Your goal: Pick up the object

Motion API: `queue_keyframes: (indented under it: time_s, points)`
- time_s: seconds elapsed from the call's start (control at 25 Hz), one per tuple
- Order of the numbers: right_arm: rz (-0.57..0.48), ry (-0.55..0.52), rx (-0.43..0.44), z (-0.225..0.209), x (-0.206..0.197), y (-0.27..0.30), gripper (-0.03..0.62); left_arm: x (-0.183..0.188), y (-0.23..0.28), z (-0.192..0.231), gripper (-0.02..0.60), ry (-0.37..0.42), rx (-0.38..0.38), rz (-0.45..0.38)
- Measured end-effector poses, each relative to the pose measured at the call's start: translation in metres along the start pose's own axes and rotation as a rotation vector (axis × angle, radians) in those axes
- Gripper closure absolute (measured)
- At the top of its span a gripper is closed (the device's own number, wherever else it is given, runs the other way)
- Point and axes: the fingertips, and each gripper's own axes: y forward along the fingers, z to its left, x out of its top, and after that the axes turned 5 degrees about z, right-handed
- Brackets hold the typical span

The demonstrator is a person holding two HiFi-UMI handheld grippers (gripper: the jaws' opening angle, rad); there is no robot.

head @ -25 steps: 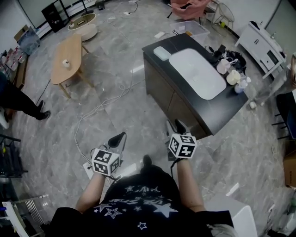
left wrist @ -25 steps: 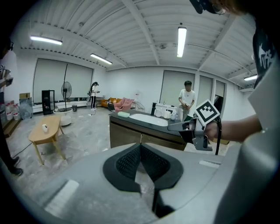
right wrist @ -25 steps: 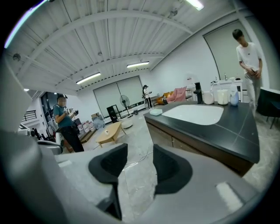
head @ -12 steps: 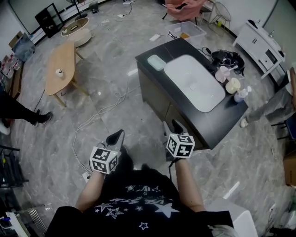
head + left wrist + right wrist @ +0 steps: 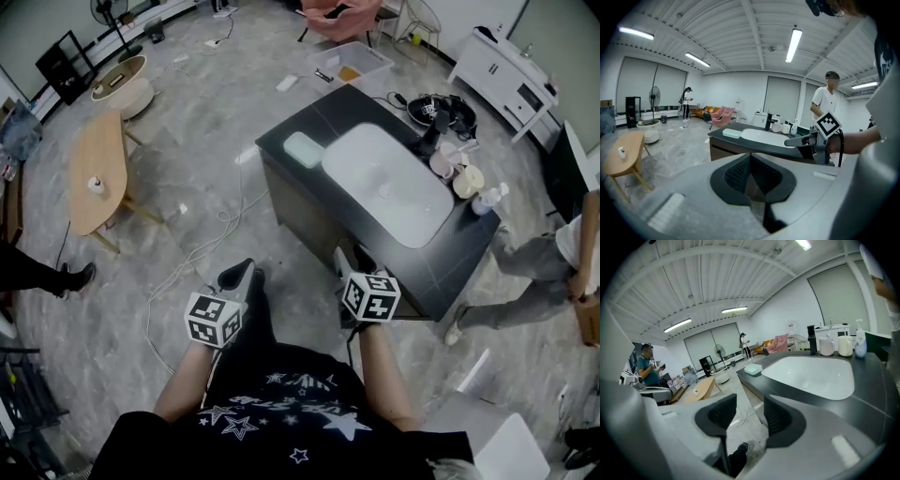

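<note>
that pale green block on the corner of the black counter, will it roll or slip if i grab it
The pale green block is low and flat, so it looks unlikely to roll or tip. Its rounded, smooth-looking edges may slip in a grip. It lies near the edge of the counter, so a push could probably slide it off.

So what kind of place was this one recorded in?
Probably an open studio or lab staged like a home: a freestanding dark counter with a white sink basin, a wooden coffee table, and a loose cable across the marble-look floor.
</note>
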Motion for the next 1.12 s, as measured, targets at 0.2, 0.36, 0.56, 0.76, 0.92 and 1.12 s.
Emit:
queue_keyframes:
  time_s: [0.2, 0.36, 0.56, 0.76, 0.92, 1.12]
  points:
    - [-0.014, 0.061, -0.097, -0.008, 0.03, 0.052, 0.405, 0.029, 0.06, 0.05, 0.571, 0.042, -0.108, 0.031]
    - [-0.008, 0.091, -0.157, -0.004, 0.049, 0.09, 0.405, 0.053, 0.099, 0.086, 0.571, 0.081, -0.201, 0.057]
    - [-0.004, 0.14, -0.226, -0.002, 0.078, 0.139, 0.405, 0.085, 0.147, 0.128, 0.571, 0.129, -0.288, 0.093]
    - [-0.003, 0.201, -0.3, -0.003, 0.1, 0.181, 0.405, 0.107, 0.187, 0.161, 0.571, 0.149, -0.365, 0.123]
    - [0.0, 0.243, -0.346, -0.004, 0.114, 0.208, 0.405, 0.119, 0.214, 0.179, 0.571, 0.167, -0.419, 0.146]
    - [0.009, 0.296, -0.403, -0.015, 0.125, 0.24, 0.407, 0.128, 0.248, 0.191, 0.571, 0.187, -0.466, 0.166]
